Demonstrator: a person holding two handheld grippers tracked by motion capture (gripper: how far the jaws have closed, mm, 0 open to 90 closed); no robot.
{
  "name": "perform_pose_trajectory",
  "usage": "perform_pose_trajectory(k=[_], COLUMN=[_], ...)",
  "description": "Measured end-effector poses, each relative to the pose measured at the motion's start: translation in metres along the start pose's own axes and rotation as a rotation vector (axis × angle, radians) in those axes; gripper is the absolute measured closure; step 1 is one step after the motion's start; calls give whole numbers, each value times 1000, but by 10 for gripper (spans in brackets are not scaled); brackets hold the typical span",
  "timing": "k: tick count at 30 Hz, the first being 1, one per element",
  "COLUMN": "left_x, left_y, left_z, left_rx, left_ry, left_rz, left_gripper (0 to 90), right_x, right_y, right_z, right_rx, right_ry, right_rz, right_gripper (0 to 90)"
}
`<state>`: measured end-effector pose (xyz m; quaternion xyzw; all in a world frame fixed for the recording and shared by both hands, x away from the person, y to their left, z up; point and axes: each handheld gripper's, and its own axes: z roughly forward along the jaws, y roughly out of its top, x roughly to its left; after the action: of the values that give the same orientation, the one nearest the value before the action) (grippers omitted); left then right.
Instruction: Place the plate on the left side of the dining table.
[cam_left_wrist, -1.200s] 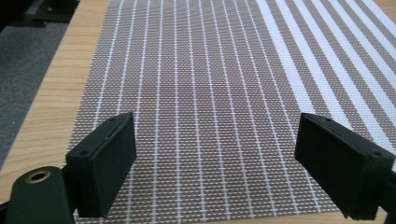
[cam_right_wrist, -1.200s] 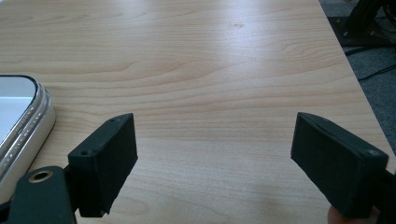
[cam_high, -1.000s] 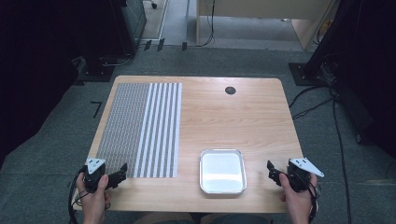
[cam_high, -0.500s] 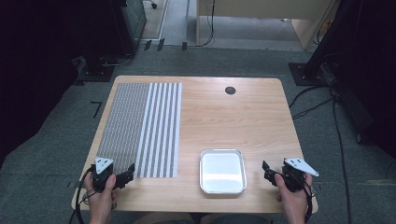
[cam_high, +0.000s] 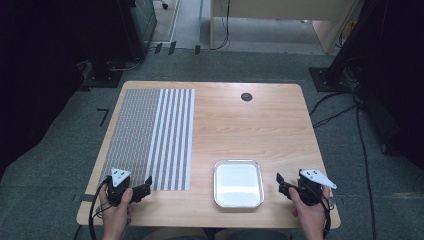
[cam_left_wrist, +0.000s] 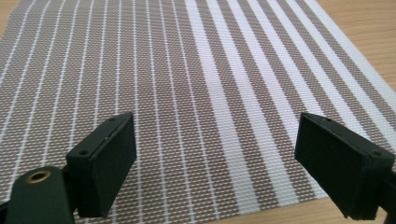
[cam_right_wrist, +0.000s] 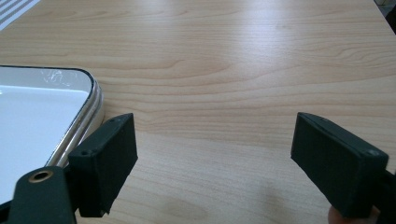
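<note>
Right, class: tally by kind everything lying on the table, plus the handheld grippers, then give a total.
Striped placemat: 1
Metal tray: 1
Grippers: 2, left gripper and right gripper, both open
Total: 4

Bare table (cam_high: 235, 125) lies open — only the flat placemat (cam_high: 150, 135) and low tray (cam_high: 238, 183) intrude.

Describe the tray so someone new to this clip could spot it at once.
Start at the wooden table and go to its near edge, between the two grippers. The tray lies there, right of the striped placemat. It is the one shiny, white-bottomed, round-cornered metal thing.
</note>
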<state>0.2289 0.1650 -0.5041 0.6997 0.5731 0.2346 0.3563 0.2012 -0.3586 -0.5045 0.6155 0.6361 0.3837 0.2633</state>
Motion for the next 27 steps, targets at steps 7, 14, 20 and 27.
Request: perform_pose_trajectory(k=[7,14,20,27], left_x=[-11,-22,-31,-40], left_y=[0,2,2,3], left_z=[2,4,6,6], left_rx=[3,6,12,0], left_ry=[-20,-25,-26,-61], left_rz=[15,16,34,35], left_gripper=[128,128,128,137], right_x=[5,10,13,18], right_y=[0,1,2,1], right_z=[1,1,2,2], right_rx=[-9,-23,-27,-29], right_ry=[4,-7,0,14], right_rz=[-10,-14,-10,-17], right_gripper=[147,162,172,183])
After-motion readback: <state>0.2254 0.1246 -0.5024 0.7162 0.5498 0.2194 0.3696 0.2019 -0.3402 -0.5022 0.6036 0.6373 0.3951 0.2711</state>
